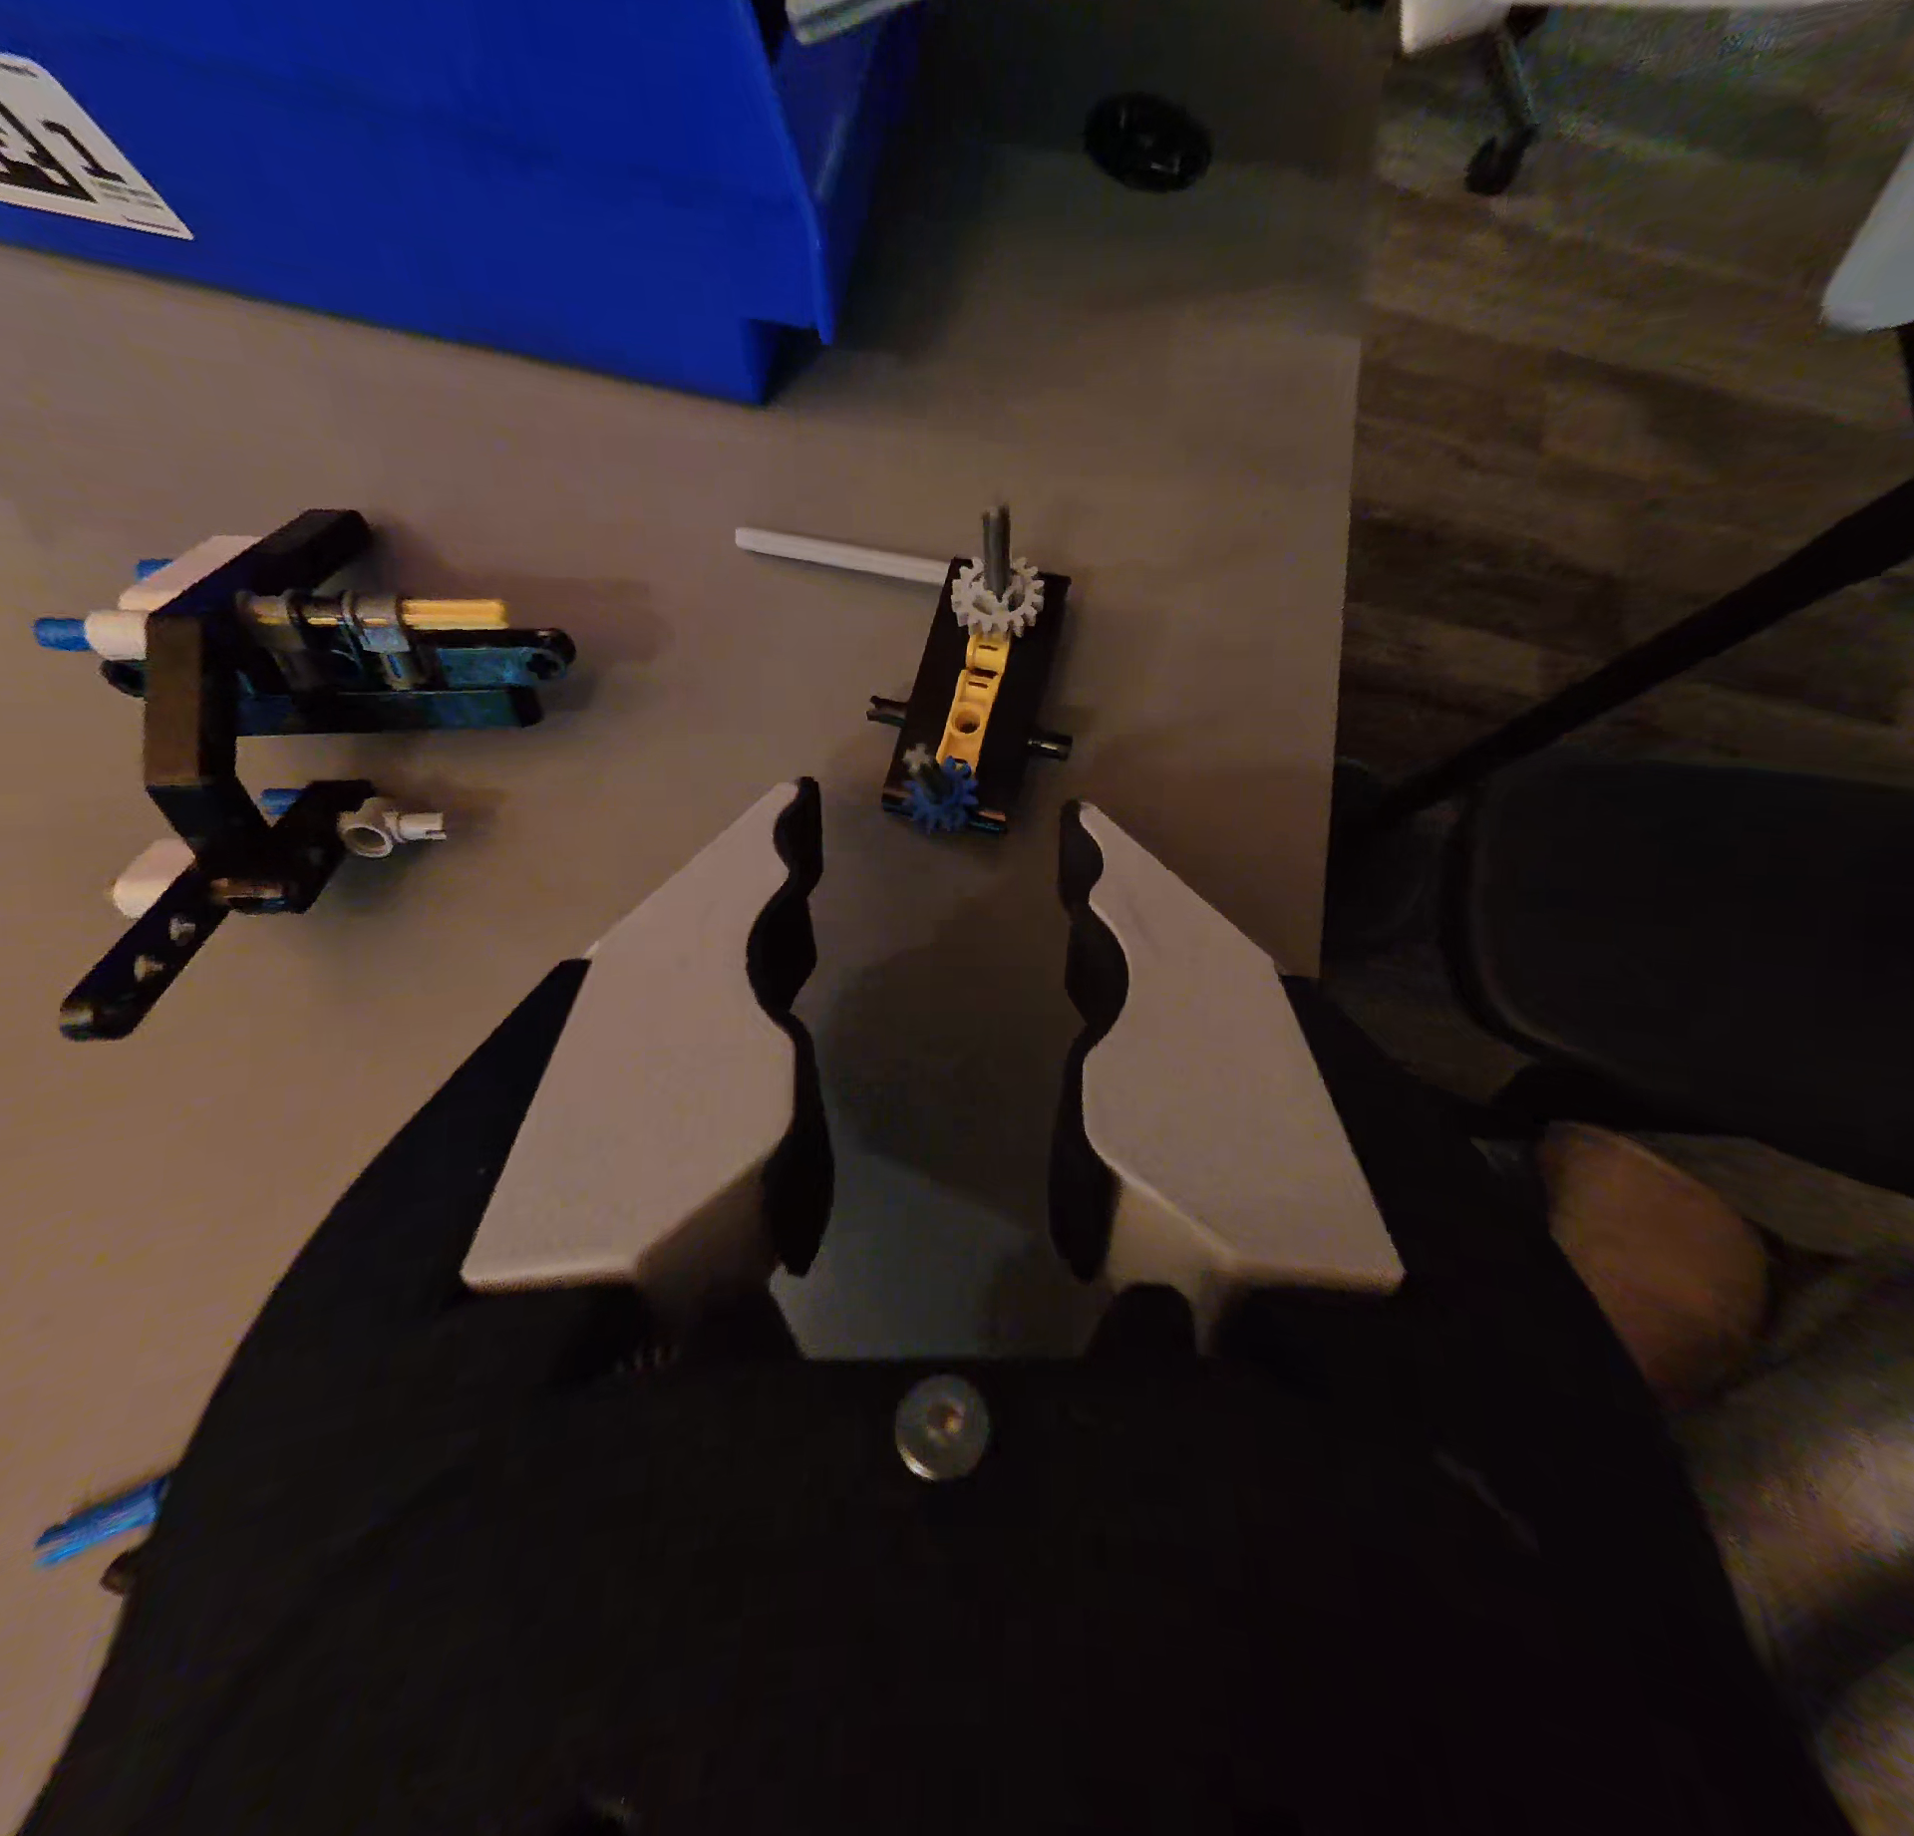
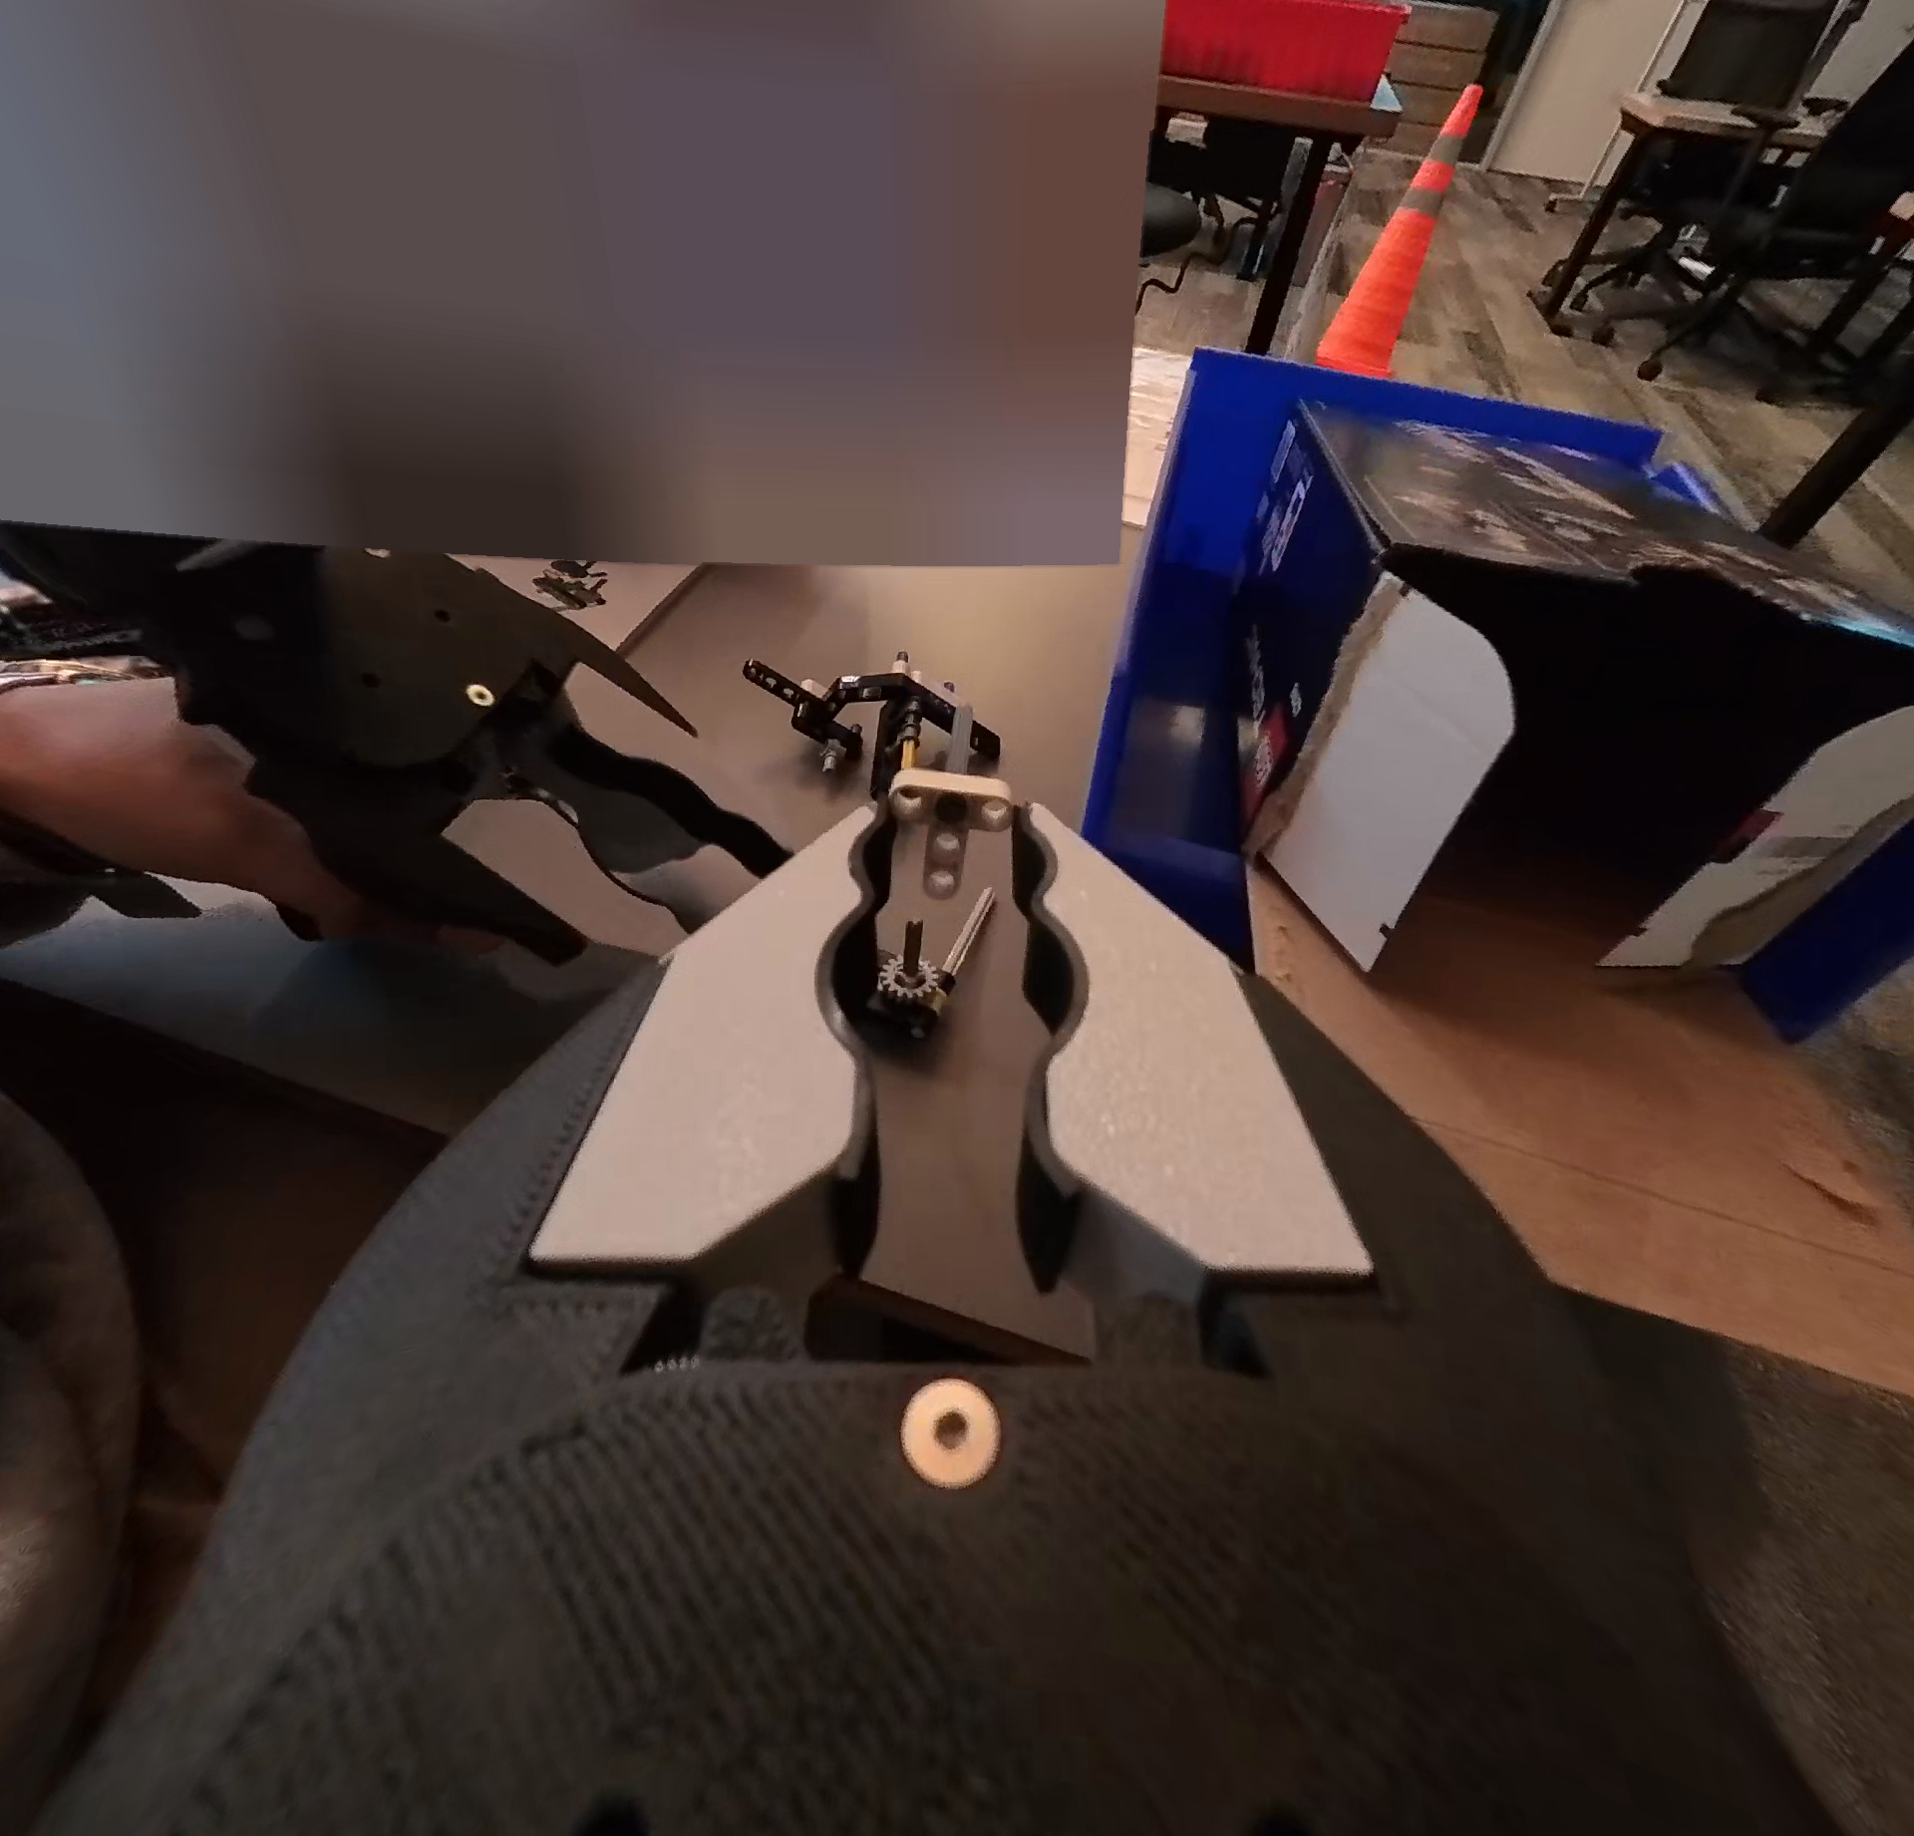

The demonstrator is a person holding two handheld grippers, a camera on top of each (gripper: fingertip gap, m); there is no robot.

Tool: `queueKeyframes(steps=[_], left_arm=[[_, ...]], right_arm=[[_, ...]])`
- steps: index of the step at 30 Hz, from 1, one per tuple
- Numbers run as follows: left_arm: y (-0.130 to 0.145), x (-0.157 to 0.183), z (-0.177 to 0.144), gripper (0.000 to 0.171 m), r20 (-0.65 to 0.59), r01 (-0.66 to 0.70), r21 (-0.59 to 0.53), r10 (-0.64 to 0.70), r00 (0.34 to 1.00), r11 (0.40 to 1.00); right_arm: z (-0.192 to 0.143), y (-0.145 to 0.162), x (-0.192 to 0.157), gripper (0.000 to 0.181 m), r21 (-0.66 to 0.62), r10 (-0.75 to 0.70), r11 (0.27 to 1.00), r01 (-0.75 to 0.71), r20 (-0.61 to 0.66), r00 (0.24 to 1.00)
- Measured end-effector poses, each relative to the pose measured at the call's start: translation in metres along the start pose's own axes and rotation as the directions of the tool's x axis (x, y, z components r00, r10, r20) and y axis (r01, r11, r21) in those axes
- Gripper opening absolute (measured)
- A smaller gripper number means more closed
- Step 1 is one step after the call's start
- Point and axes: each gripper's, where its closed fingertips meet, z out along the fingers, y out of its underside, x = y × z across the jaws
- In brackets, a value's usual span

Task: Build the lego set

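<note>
Inside the blue bin (image 2: pixel 1160 647) leans a box (image 2: pixel 1554 595); left gripper (image 1: pixel 940 823) spread, right gripper (image 2: pixel 948 813) pinching a grey beam (image 2: pixel 948 797).

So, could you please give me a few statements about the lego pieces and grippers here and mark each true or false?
1. The left gripper is open and holds nothing. True.
2. The right gripper grips a pale T-shaped piece at its tips. True.
3. The small gear assembly sits inside the blue bin. False: it rests on the grey table.
4. That assembly carries a grey gear and a blue gear. True.
5. The larger black assembly is held by the left gripper. False: it lies on the table, apart from it.
</note>
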Motion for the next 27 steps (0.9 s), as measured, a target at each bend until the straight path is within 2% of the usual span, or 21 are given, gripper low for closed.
queueKeyframes(steps=[6,13,16,20,23,27], left_arm=[[0.002,0.001,0.004,0.024,-0.010,-0.002,-0.026,0.002,1.000,1.000],[0.000,-0.003,-0.013,0.023,0.000,-0.016,0.045,0.016,1.000,0.999],[0.006,-0.011,-0.042,0.024,0.037,-0.030,0.106,0.027,0.999,0.994],[0.023,-0.027,-0.099,0.023,0.065,0.002,0.240,-0.018,0.998,0.971],[0.043,-0.035,-0.142,0.023,0.045,0.062,0.330,-0.081,0.996,0.942],[0.070,-0.033,-0.193,0.023,-0.041,0.147,0.446,-0.144,0.989,0.883]], right_arm=[[0.001,0.001,0.000,0.022,0.007,0.015,1.000,-0.015,0.008,1.000],[0.001,-0.004,-0.006,0.022,0.029,0.018,0.999,-0.019,0.032,0.999],[0.001,-0.013,-0.017,0.021,0.069,0.022,0.997,-0.027,0.081,0.997],[0.005,-0.027,-0.047,0.021,0.126,0.023,0.991,-0.050,0.204,0.979],[0.013,-0.037,-0.078,0.021,0.144,0.037,0.986,-0.086,0.317,0.948],[0.028,-0.048,-0.125,0.021,0.119,0.056,0.984,-0.130,0.488,0.871]])
